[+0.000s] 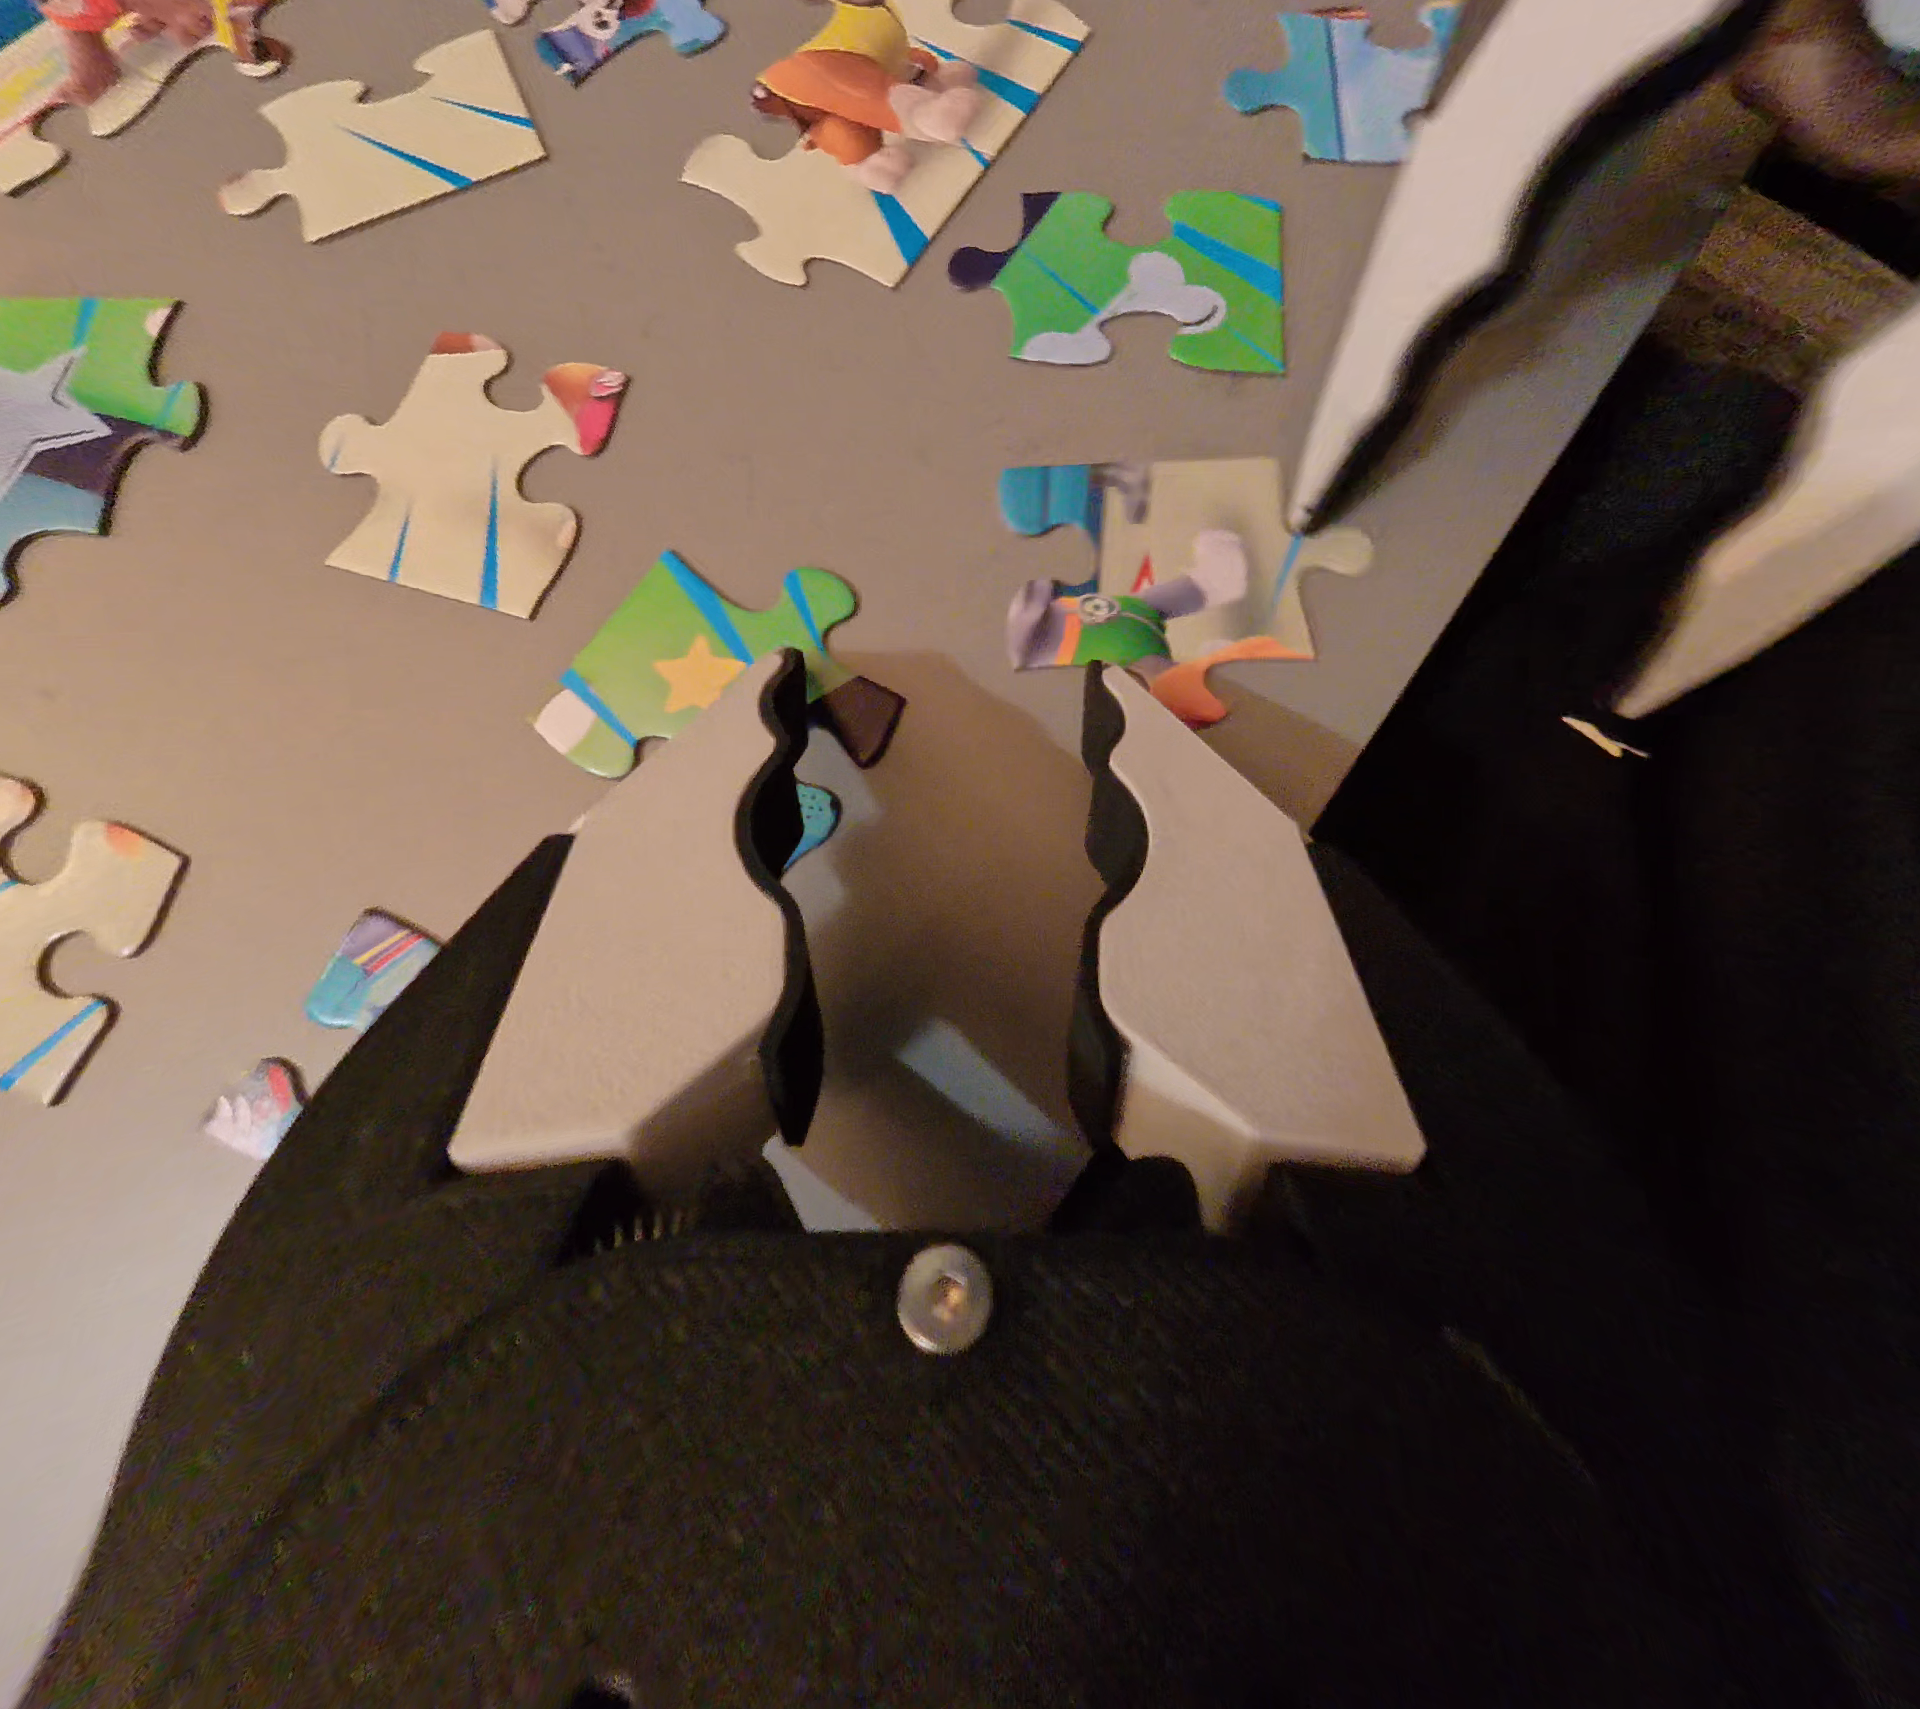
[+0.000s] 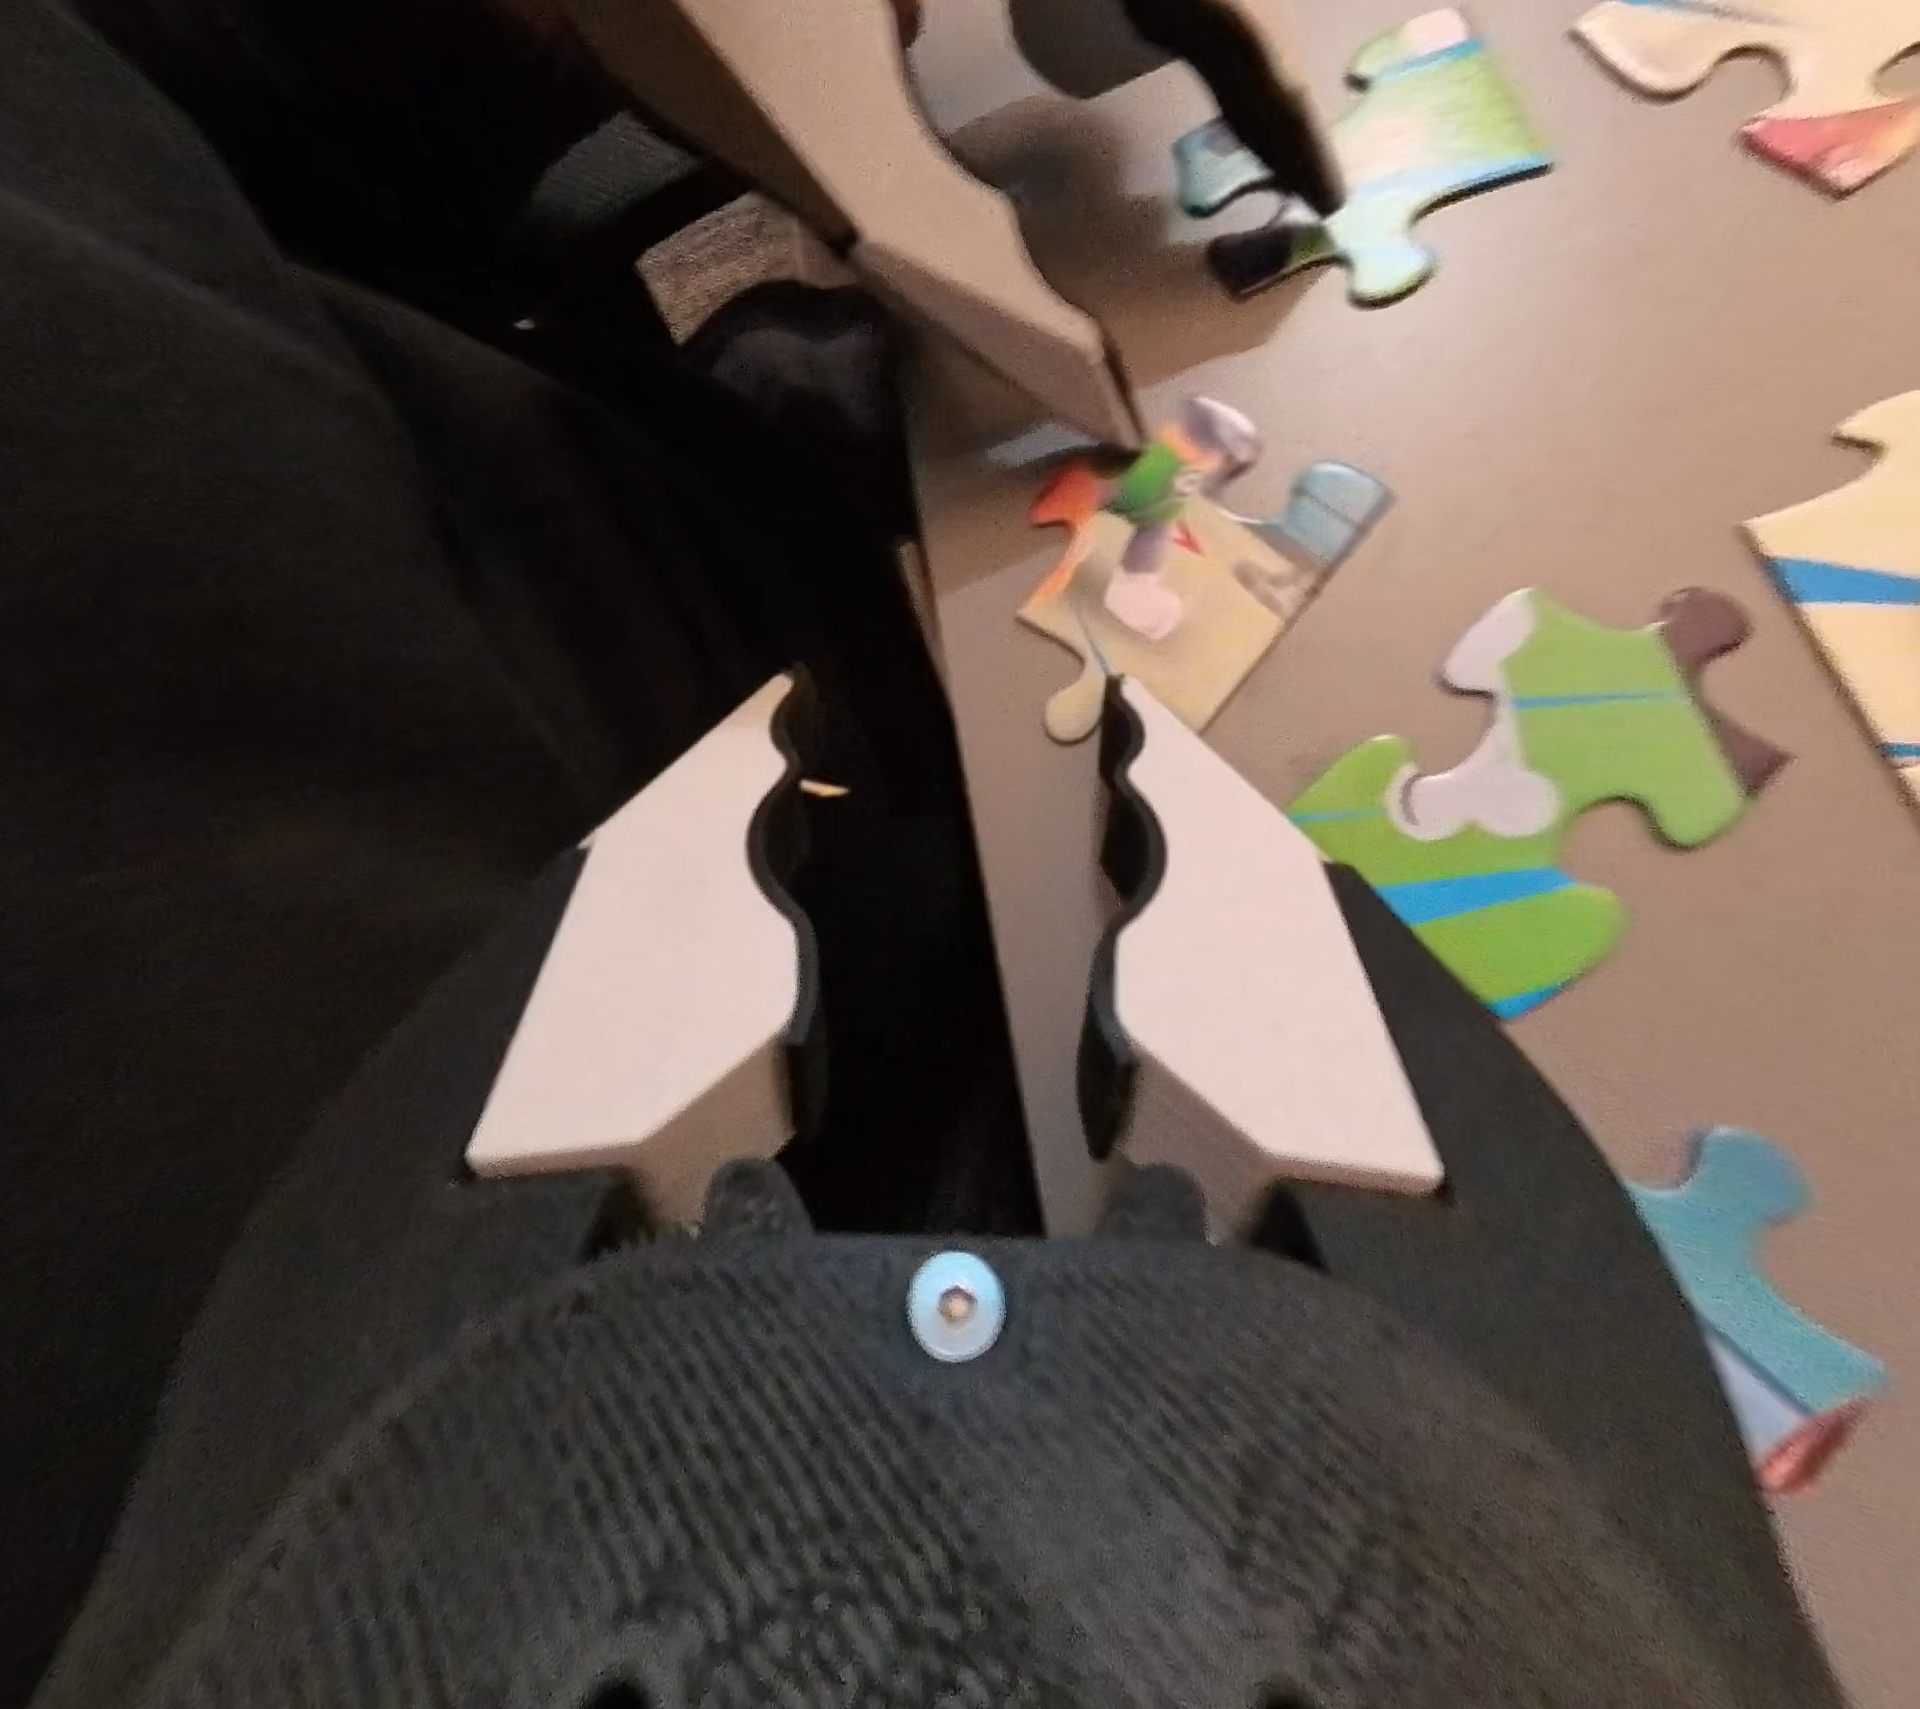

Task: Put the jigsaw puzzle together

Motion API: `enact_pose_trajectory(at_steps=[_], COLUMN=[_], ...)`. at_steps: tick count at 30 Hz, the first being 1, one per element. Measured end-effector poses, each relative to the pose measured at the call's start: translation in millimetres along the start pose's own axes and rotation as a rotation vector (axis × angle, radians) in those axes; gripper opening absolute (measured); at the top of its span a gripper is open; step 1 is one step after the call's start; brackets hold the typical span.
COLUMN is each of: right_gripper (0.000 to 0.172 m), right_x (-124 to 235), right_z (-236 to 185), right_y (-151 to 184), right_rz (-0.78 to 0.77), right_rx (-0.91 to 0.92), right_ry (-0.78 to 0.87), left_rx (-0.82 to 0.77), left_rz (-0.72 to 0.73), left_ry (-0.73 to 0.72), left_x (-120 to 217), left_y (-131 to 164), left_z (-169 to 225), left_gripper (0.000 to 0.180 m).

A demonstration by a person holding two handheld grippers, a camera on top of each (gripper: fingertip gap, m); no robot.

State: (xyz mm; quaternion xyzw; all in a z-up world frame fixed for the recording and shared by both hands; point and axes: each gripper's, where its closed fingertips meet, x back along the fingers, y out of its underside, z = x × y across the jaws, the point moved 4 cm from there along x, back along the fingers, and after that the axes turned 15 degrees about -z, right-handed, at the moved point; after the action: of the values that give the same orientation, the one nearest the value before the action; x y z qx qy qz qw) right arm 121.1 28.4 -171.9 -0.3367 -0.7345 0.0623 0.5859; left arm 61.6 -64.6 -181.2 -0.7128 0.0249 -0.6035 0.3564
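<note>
My left tongs (image 1: pixel 940 672) stand spread over the grey table (image 1: pixel 727 433) near its edge, with nothing between the pads. One finger (image 1: pixel 665 880) covers part of a green piece with a yellow star (image 1: pixel 686 662); the other hides the orange corner of the cream piece with a green-vested figure (image 1: pixel 1195 579). My right tongs (image 2: pixel 951 688) are spread too and bare, one finger over the dark drop past the table edge, the other at that cream piece's knob (image 2: pixel 1070 709). The right view is blurred; only the left view shows the far pieces sharply. A green piece with a white bone (image 1: pixel 1143 283) lies beyond.
</note>
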Motion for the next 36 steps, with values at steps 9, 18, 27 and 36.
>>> enact_pose_trajectory(at_steps=[9, 18, 27, 36], right_gripper=[0.055, 0.071, 0.057, 0.048], right_x=[14, -8, -14, -10], right_z=[24, 23, 25, 25], right_y=[-16, -22, -19, -12], right_rz=[0.161, 0.13, 0.092, 0.129], right_rx=[-0.026, -0.028, -0.053, -0.09], right_ry=[0.247, 0.346, 0.4, 0.419], left_rx=[-0.008, 0.044, 0.047, 0.039], left_rz=[0.022, 0.101, 0.096, 0.089], left_ry=[0.016, 0.086, 0.071, 0.07], left_x=[3, 12, 13, 11], left_y=[-2, -7, -5, -4], left_z=[4, 4, 2, 4], left_gripper=[0.05, 0.046, 0.045, 0.045])
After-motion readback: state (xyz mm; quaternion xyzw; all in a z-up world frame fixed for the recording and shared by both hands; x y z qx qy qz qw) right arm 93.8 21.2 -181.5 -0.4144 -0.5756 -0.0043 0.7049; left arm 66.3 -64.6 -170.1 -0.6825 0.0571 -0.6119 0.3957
